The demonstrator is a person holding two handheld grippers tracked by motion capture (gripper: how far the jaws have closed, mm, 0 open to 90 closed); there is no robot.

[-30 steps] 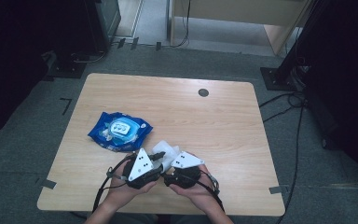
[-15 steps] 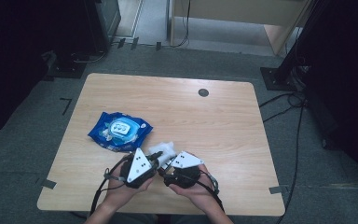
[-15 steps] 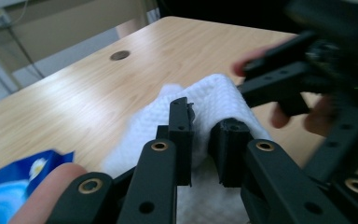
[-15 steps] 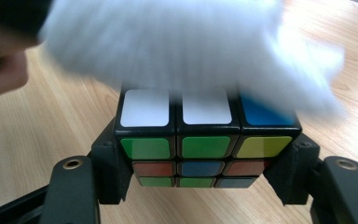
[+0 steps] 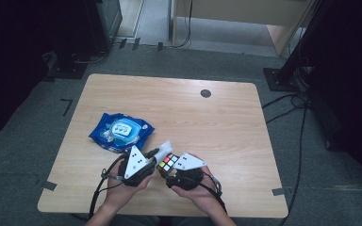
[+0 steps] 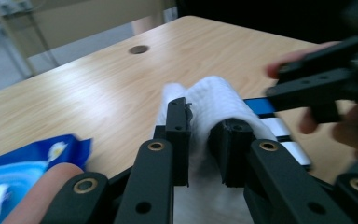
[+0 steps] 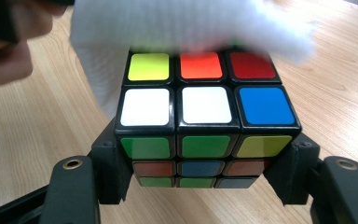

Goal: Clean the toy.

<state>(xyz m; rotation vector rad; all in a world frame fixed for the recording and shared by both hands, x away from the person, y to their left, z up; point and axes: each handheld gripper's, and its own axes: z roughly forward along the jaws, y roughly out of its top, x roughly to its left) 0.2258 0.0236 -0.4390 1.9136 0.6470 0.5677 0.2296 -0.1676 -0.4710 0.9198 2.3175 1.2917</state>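
- Jaws of the right gripper [image 7: 200, 186] are clamped on the two sides of a puzzle cube [image 7: 205, 116], holding it just above the tabletop [image 5: 217, 122].
- Jaws of the left gripper [image 6: 205, 140] have just been closing and now pinch a folded white wipe [image 6: 214, 100], which drapes over the far edge of the cube's top face.
- Black-bodied, the cube has coloured stickers: yellow-green, orange and red in the far row, white, white and blue in the near row, greens on the face towards the right jaws.
- Beyond the left jaws, to their left, lies a blue wipes pack [image 5: 121, 132] with a white flap lid; its print is too small to read.
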